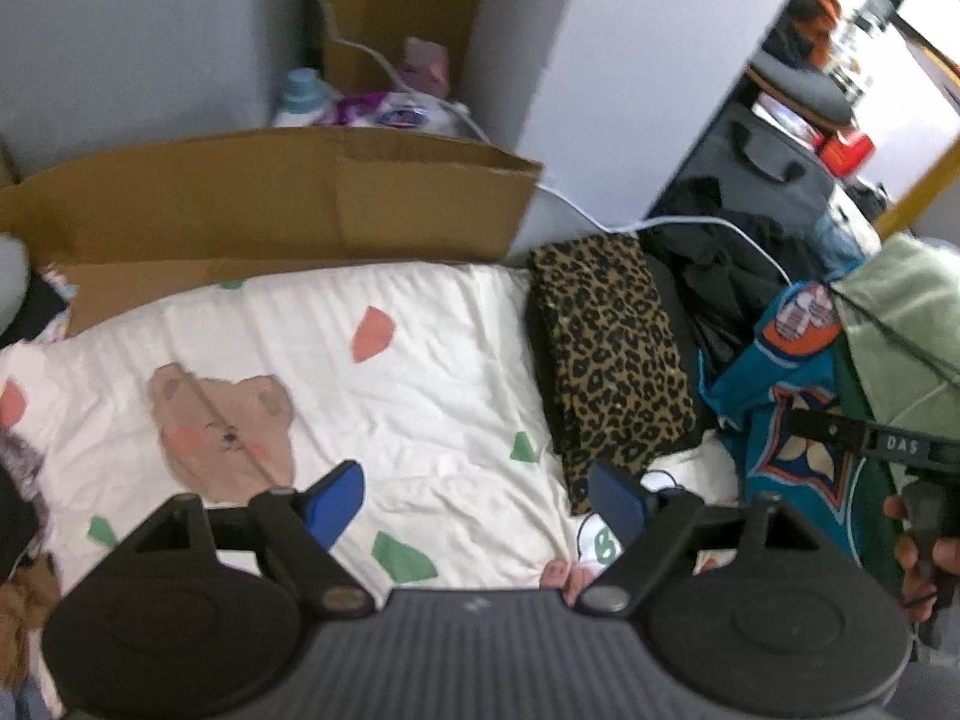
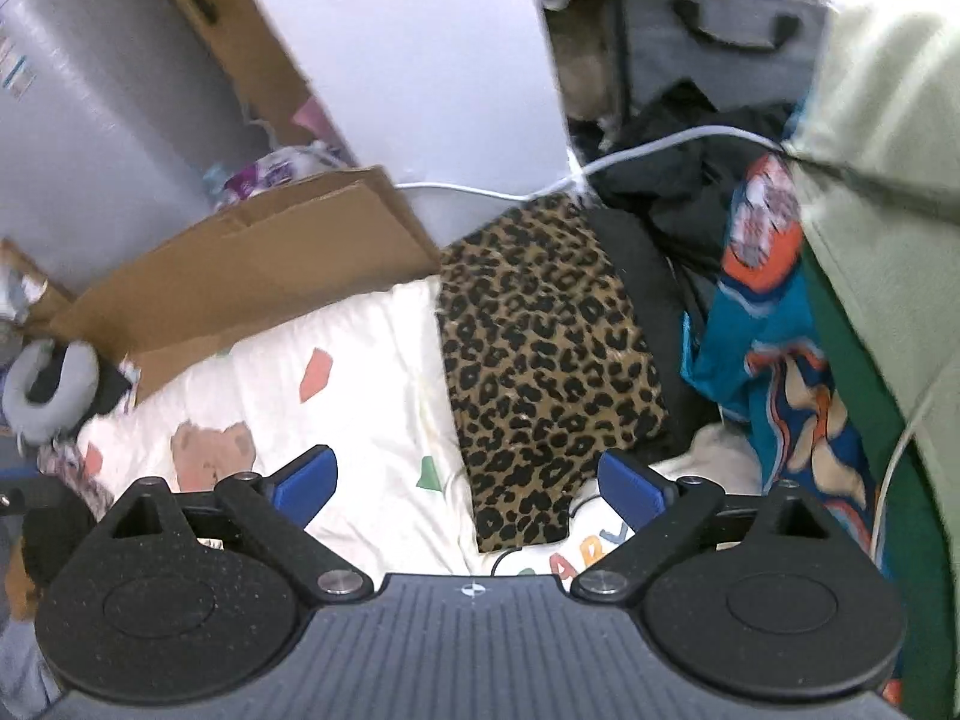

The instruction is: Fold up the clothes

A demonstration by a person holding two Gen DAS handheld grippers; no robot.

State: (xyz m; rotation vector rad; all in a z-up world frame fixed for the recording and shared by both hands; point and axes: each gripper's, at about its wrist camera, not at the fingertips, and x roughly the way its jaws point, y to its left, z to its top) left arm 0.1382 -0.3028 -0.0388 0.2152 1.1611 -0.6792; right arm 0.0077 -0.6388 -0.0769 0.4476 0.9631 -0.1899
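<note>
Faintly, "DAS" shows on the right gripper; both grippers gape.

Both wrist views look down closely, sharing the leopard-print garment.

Flattened cardboard box propped against the grey wall behind the bed, its bottom edge touching the white bear-print duvet. Detergent bottle and purple-printed pack behind the cardboard. White cable strung from the wall corner towards the right. Grey fabric bin with black handles farther back. Grey neck pillow at the bed's left edge.
</note>
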